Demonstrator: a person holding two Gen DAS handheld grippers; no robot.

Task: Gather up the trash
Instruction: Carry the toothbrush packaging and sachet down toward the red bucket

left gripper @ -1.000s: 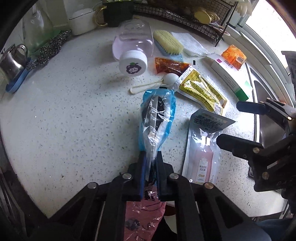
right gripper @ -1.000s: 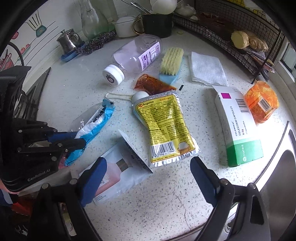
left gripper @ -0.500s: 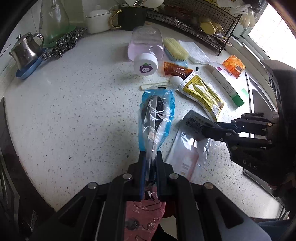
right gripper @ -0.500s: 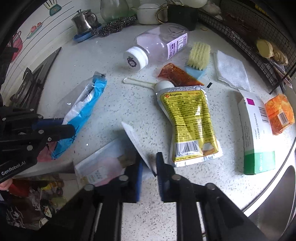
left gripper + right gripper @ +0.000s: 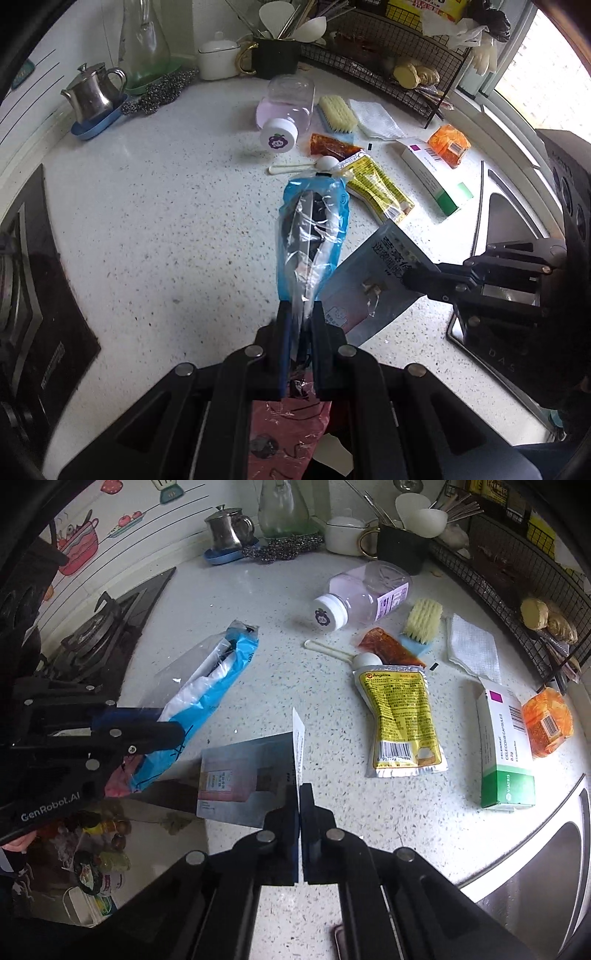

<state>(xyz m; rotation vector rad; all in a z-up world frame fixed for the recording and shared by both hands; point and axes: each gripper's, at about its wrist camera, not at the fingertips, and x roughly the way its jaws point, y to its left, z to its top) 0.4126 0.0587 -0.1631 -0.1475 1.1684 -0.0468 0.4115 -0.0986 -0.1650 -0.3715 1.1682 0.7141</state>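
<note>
A: As we look along the left gripper, what do we see it holding?

B: We see its jaws clenched on the lower end of a blue and clear plastic wrapper, which stands up from the fingers, lifted off the white speckled counter. A pink bag shows below the fingers.

A: And the right gripper?

B: Its jaws have just been closing and are now pinched tight on the edge of a silvery pouch with a pink bottle printed on it — the pouch hangs clear of the counter, past its front edge, just beside the blue wrapper.

A: What do we find further out on the counter?

B: A yellow sachet lies flat near the middle, a white spoon touching its top. Beyond are a red sauce packet, a yellow brush and a clear bottle on its side. To the right we see a white and green medicine box with an orange packet beside it.
</note>
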